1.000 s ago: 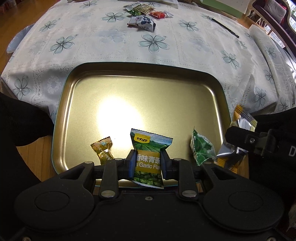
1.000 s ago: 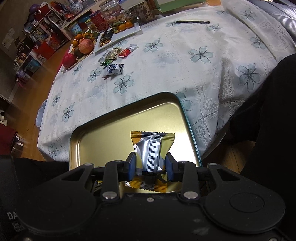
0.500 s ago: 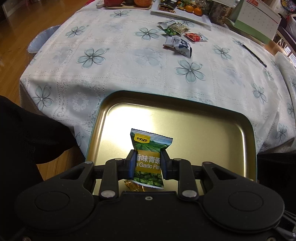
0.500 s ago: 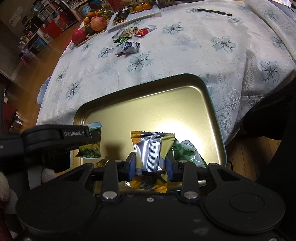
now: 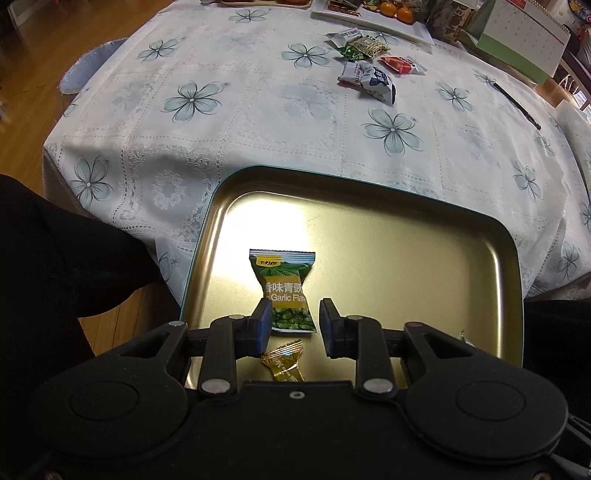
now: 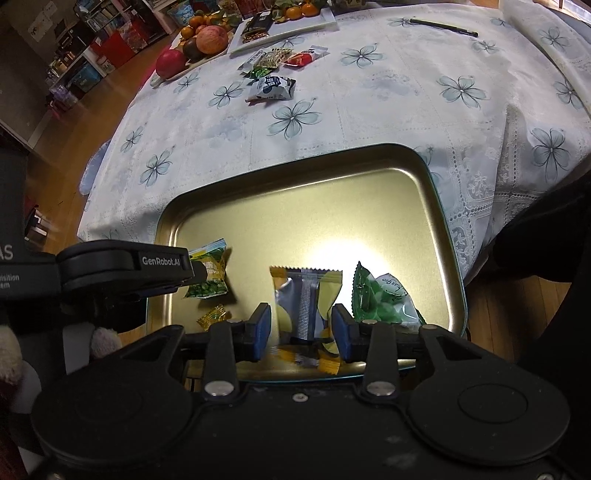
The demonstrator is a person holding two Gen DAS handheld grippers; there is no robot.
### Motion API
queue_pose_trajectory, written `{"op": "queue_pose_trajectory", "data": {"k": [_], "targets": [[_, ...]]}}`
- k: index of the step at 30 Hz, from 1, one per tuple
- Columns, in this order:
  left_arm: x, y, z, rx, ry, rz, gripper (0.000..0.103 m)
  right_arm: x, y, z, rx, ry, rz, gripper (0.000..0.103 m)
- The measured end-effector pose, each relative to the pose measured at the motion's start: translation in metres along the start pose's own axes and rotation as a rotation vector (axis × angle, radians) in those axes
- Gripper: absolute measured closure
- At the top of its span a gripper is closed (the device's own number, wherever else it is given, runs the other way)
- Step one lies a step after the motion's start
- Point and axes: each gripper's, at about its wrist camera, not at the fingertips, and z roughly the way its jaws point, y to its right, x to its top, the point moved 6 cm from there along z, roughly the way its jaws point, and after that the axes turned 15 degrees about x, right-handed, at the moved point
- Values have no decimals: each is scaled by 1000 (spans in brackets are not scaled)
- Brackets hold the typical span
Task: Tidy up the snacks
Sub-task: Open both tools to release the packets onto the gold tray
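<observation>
A gold metal tray (image 5: pixel 424 236) (image 6: pixel 369 177) sits at the near edge of the table. My left gripper (image 5: pixel 293 321) is open over its near left part. A green garlic pea packet (image 5: pixel 286 290) (image 6: pixel 208 273) lies between its jaws, touching only the left pad. My right gripper (image 6: pixel 300 328) is open, with a silver and yellow packet (image 6: pixel 304 302) loose between its jaws. A small gold candy (image 5: pixel 282 360) (image 6: pixel 214 315) and a green leaf-print packet (image 6: pixel 380 295) lie in the tray.
Several loose snack packets (image 5: pixel 369 70) (image 6: pixel 273 81) lie far across the flowered tablecloth (image 5: pixel 258 110). Fruit and a white platter (image 6: pixel 207 40) stand at the back. A black pen (image 6: pixel 443 26) lies at the far right. A dark sleeve (image 5: pixel 55 258) is at the left.
Both grippers have opened, releasing the green pea packet and the silver-yellow packet onto the tray. Both have pulled back slightly towards the tray's near edge.
</observation>
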Motion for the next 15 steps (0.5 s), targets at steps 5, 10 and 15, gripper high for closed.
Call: {"op": "queue_pose_trajectory", "data": {"k": [5,10,15], "targets": [[-2,0,-4,-2,2,10,67,1,-3,-4,11,10,-6,59],[-4,2,-8,-6,1,21,67,1,-5,-6,14,9,-12,59],[-7,3,-10,-18,-21,40,67,1,-2,-5,12,-8,5,59]]}}
